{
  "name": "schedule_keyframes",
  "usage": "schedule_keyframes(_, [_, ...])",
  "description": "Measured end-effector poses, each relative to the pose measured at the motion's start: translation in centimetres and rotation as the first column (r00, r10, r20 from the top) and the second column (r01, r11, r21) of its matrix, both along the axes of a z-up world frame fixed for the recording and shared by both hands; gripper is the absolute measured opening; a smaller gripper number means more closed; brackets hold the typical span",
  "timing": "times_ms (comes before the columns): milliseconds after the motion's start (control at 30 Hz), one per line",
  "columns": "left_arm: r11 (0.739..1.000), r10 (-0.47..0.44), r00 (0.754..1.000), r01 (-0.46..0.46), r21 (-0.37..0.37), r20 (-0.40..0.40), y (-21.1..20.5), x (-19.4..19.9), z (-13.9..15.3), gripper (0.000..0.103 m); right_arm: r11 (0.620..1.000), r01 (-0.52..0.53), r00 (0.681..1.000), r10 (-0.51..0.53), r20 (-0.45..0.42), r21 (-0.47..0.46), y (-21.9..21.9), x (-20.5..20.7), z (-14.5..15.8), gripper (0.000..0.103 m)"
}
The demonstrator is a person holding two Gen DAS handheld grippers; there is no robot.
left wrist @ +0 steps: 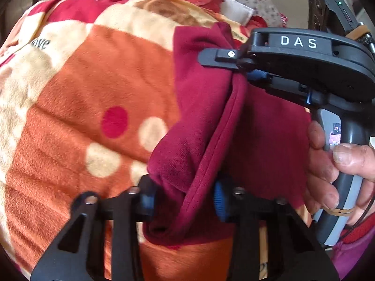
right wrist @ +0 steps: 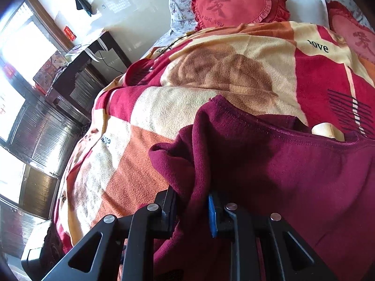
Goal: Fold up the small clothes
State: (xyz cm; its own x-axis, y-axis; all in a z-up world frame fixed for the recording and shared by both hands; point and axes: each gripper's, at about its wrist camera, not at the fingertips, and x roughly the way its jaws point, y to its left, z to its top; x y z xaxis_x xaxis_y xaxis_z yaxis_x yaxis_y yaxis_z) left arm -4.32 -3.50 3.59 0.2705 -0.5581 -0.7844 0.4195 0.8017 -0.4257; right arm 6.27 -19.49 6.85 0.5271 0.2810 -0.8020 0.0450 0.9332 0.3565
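A dark red fleece garment point(left wrist: 199, 107) hangs above a patterned blanket point(left wrist: 82, 82) on a bed. My left gripper point(left wrist: 182, 201) is shut on a bunched edge of it near the bottom of the left wrist view. My right gripper point(left wrist: 236, 68) shows at upper right in that view, shut on the garment's hemmed edge, with a hand on its handle. In the right wrist view my right gripper point(right wrist: 192, 213) pinches a fold of the same garment point(right wrist: 269, 164), which spreads right over the blanket point(right wrist: 211, 70).
Two red heart-shaped pillows point(right wrist: 234, 2) and a white pillow point(right wrist: 302, 4) lie at the head of the bed. A dark cabinet point(right wrist: 86, 70) stands left of the bed by a bright window. The bed's left edge drops off toward the floor.
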Motion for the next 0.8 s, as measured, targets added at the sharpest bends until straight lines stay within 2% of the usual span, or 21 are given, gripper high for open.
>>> schedule_keyframes(67, [1.0, -0.025, 0.999, 0.025, -0.007, 0.036, -0.7, -0.5, 1.3, 0.023, 1.0, 0.001, 1.0, -0.002, 0.024, 0.009, -0.5, -0.7, 0.8, 0.019])
schedule_keyframes(267, [0.99, -0.104, 0.988, 0.113, -0.078, 0.111, -3.7, -1.8, 6.3, 0.022, 0.998, 0.041, 0.989, -0.047, 0.137, 0.047, -4.7, -4.7, 5.2, 0.018])
schedule_keyframes(467, [0.954, -0.266, 0.946, 0.286, -0.091, 0.186, -12.0, -4.6, 10.1, 0.022, 0.992, 0.121, 0.968, -0.124, 0.218, 0.026, -11.0, -9.6, 9.4, 0.017])
schedule_keyframes(567, [0.933, -0.336, 0.919, 0.354, -0.06, 0.207, -16.4, -6.3, 10.5, 0.022, 0.983, 0.184, 0.955, -0.185, 0.232, 0.028, -15.1, -12.1, 10.1, 0.017])
schedule_keyframes(667, [0.911, -0.404, 0.894, 0.413, -0.005, 0.195, -20.9, -7.8, 9.1, 0.022, 0.969, 0.248, 0.942, -0.246, 0.229, 0.021, -18.8, -14.5, 9.9, 0.017])
schedule_keyframes(800, [0.887, -0.46, 0.872, 0.458, 0.052, 0.167, -24.9, -9.3, 6.6, 0.022, 0.939, 0.342, 0.924, -0.343, 0.171, 0.032, -23.5, -17.4, 6.9, 0.017])
